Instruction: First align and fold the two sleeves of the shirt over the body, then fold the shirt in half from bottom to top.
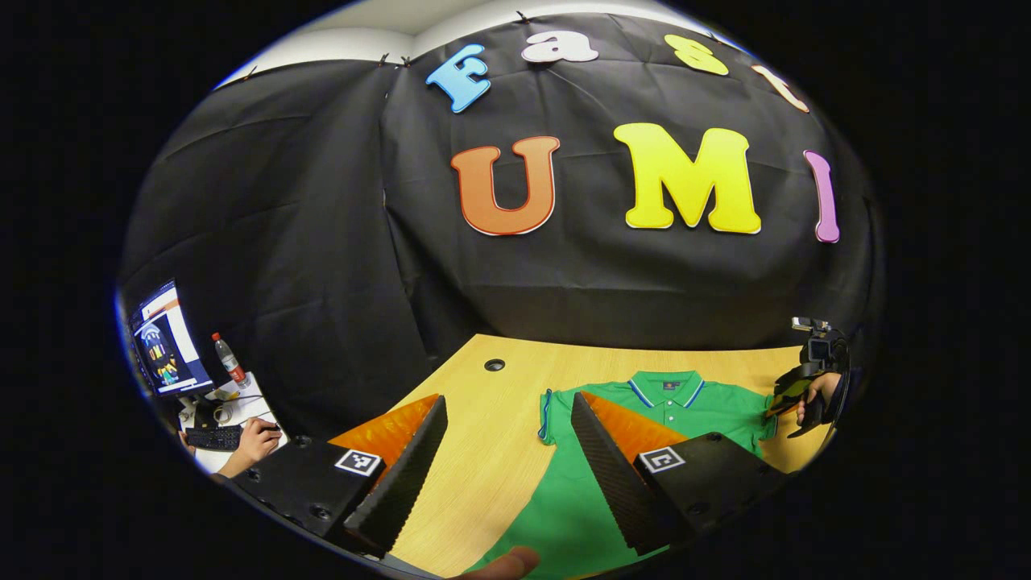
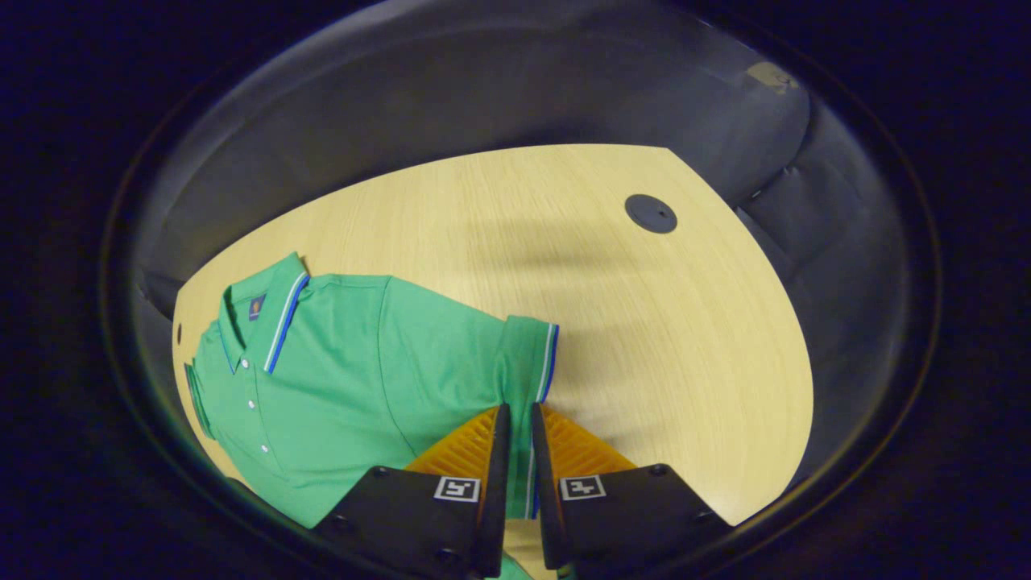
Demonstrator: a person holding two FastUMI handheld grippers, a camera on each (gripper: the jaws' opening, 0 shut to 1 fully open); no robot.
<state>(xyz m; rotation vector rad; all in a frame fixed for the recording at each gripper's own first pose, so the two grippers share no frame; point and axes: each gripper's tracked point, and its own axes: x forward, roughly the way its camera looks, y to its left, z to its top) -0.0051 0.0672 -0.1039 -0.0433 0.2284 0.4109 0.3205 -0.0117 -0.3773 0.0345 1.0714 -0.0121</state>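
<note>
We've got the right gripper (image 2: 515, 431) pinched on the sleeve (image 2: 527, 354) cuff; left gripper (image 1: 507, 435) open. Shirt (image 2: 354, 379) looks soft, light, floppy — grab hems/cuffs.

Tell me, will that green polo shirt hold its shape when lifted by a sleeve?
Probably not. The green polo shirt lies limp and flat on the wooden table, so it should droop. The sleeve cuff between the right gripper fingers looks thin and light.
</note>
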